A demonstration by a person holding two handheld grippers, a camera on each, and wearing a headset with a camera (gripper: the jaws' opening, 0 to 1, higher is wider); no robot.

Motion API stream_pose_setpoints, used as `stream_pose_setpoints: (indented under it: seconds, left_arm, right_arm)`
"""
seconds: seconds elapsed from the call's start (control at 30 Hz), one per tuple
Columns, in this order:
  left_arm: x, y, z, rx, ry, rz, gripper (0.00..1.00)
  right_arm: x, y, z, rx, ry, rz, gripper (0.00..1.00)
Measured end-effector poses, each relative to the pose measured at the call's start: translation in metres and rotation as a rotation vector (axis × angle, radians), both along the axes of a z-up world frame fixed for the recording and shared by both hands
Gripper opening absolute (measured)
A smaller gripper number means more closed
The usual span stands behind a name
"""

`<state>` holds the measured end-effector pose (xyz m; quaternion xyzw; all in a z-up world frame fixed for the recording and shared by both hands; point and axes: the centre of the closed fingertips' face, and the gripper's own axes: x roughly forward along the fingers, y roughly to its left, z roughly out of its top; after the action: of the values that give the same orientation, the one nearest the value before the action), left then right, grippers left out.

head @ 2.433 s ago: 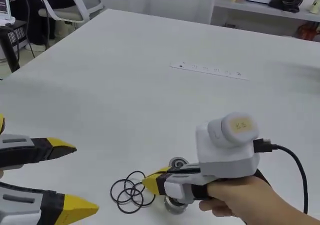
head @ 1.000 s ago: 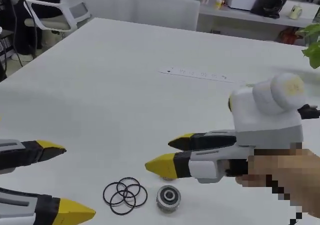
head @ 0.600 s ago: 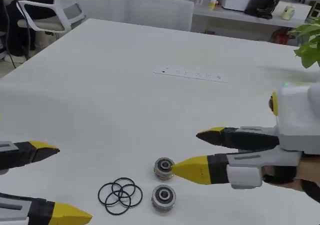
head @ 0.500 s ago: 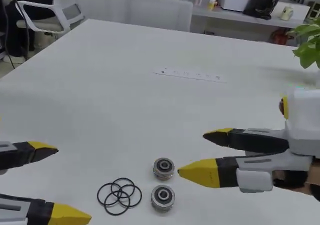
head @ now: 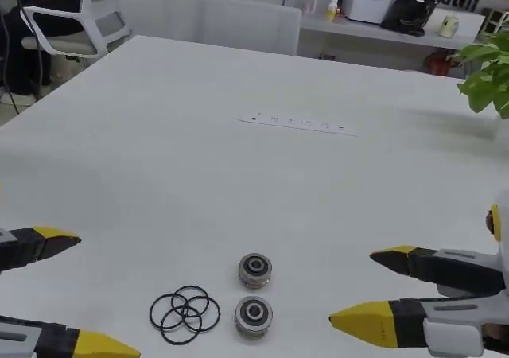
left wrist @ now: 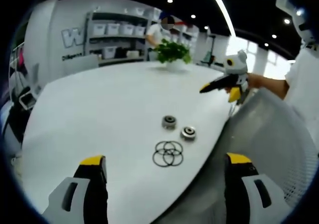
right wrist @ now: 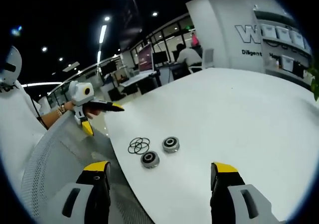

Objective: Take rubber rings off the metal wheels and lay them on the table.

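In the head view the left gripper [head: 109,294] runs off the left edge and the right gripper [head: 351,287] off the right; the overlapping rings [head: 184,311] are too thin to count.

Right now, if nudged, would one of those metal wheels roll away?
Probably not: the nearer metal wheel lies flat, hub up, so it would likely slide on the smooth table. It looks solid, so probably heavy for its size.
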<state>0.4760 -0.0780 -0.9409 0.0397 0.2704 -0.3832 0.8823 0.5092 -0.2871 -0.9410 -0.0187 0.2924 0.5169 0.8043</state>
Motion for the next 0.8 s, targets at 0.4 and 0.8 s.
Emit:
stream_pose_setpoints:
  seconds: [0.4, 0.8]
  left_arm:
    - [-0.003, -0.001, -0.001, 0.004, 0.005, -0.002, 1.0]
    - [-0.008, -0.002, -0.002, 0.011, 0.006, -0.011, 0.99]
  right_arm:
    - [-0.011, -0.021, -0.022, -0.063, 0.042, -0.053, 0.94]
    - [-0.024, -0.021, -0.026, -0.105, 0.036, -0.04, 0.97]
